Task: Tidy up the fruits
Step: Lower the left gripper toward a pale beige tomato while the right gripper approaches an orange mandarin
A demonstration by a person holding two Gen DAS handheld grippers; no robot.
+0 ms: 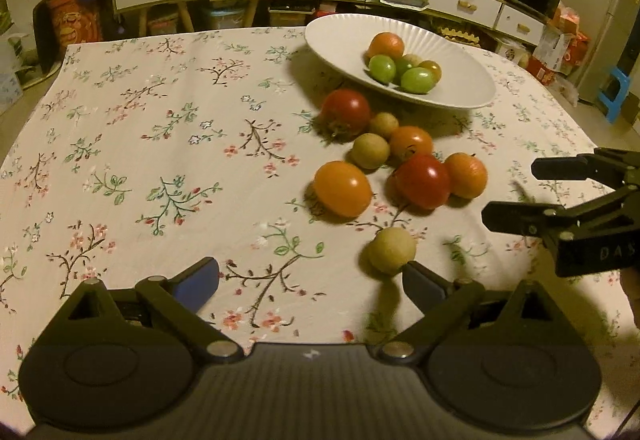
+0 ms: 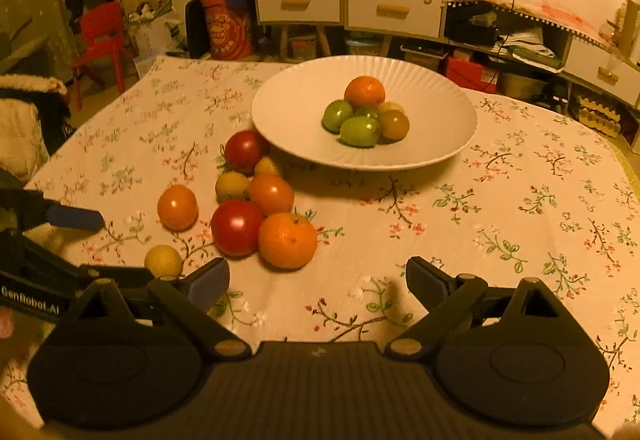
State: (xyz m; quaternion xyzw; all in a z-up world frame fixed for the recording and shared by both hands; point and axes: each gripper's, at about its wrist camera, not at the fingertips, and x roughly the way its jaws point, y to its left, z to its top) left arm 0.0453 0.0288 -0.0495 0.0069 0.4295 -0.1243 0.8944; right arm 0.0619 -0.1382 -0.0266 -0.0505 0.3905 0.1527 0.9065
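Orange mandarin (image 2: 287,240) sits at eleven o'clock off my right gripper (image 2: 318,280), whose wide jaws hold nothing, left gripper (image 1: 310,280) likewise spread and empty, so I'd centre it before closing, then lift toward white plate (image 2: 440,144) at twelve.

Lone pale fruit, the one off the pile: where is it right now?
The pale fruit lies on the tablecloth just off the left gripper's right fingertip, nearer than the red tomato.
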